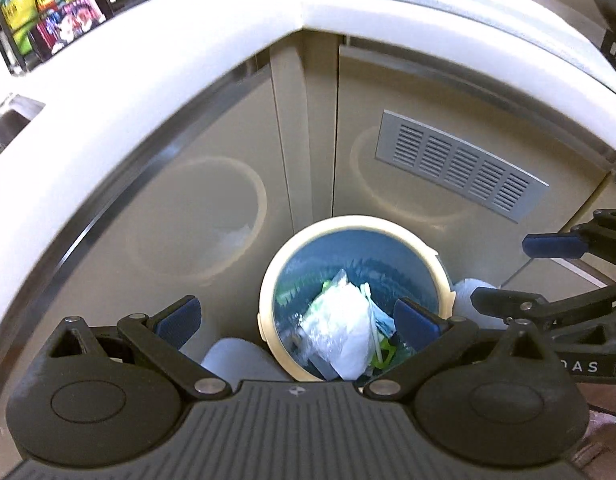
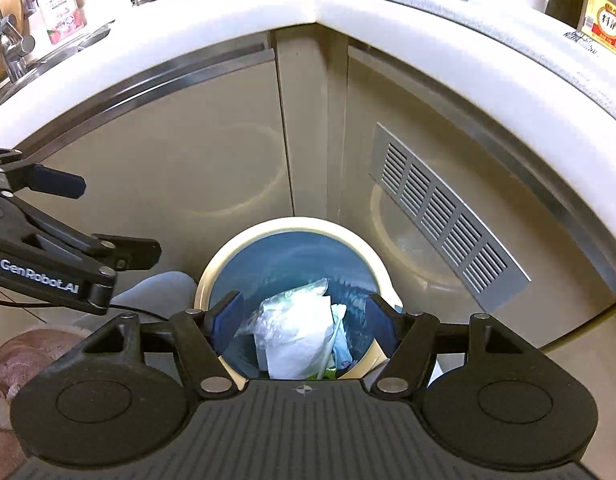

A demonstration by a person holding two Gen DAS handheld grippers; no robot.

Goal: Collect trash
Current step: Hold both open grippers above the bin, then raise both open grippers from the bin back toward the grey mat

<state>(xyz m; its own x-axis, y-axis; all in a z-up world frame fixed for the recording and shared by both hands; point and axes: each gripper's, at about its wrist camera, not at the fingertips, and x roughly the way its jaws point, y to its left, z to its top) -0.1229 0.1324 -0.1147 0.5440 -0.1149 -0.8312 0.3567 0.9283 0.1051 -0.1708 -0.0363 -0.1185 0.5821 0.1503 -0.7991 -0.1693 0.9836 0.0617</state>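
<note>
1. Trash bin [image 1: 354,240] stands low centre of the frame, in the inner corner where two cabinet fronts meet under the counter [image 1: 148,60].
2. Crumpled trash [image 1: 342,332] lies inside the bin.
3. Vent grille [image 1: 460,164] sits on the right cabinet front, upper right of the bin.
4. Bottles [image 2: 60,4] stand on the counter, upper left in the right wrist view.

Even indoor light, fisheye-bent edges, mild blur

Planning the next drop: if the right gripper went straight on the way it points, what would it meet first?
Probably the white crumpled trash inside the blue-lined bin; the open right gripper points down into its mouth, nothing between, though depth is unclear.
</note>
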